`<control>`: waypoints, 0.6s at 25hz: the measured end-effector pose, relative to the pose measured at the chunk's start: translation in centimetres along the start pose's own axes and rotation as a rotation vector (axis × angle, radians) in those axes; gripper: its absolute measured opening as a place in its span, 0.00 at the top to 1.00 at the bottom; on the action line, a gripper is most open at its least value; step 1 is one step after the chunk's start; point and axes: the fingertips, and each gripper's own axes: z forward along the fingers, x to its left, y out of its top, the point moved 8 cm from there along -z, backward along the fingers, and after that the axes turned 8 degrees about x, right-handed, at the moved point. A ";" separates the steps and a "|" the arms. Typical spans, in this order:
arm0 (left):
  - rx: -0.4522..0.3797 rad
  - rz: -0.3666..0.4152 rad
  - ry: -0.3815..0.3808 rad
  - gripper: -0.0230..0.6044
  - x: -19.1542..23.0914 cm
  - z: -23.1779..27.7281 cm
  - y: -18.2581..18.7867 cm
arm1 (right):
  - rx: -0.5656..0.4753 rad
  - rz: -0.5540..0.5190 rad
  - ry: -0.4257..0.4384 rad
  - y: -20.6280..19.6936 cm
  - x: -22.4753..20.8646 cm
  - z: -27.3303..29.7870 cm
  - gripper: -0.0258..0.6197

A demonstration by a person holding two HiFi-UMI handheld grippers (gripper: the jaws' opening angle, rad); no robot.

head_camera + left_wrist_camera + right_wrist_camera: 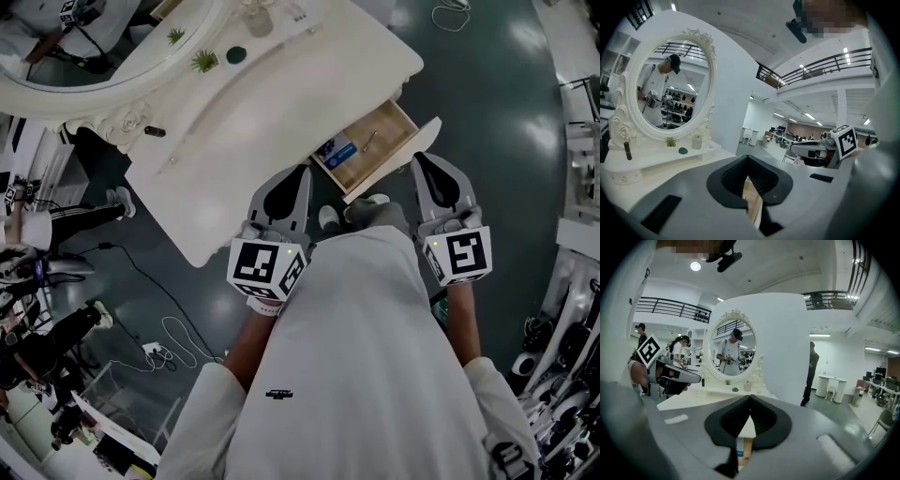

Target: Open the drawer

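The white dressing table has its drawer pulled out at the near right corner. The drawer's wooden inside shows, with a blue and white packet in it. My left gripper hovers above the table edge just left of the drawer, jaws together and empty. My right gripper is just right of the drawer front, shut on nothing. Looking along the left gripper, a strip of the drawer's wood shows under the closed tips. Below the right gripper, the drawer shows too.
An oval mirror stands at the table's back. By it are a small plant, a green dish and a dark tube. Cables lie on the floor at the left. A person stands beyond the table.
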 end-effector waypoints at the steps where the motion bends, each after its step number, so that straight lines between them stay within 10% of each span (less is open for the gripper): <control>1: -0.007 0.003 0.001 0.95 0.0 -0.1 0.2 | -0.003 0.003 -0.004 0.0 0.0 -0.1 0.94; 15: -0.057 0.021 -0.010 0.95 -0.6 -2.1 1.6 | -0.099 0.054 -0.046 1.9 -0.5 -2.6 0.94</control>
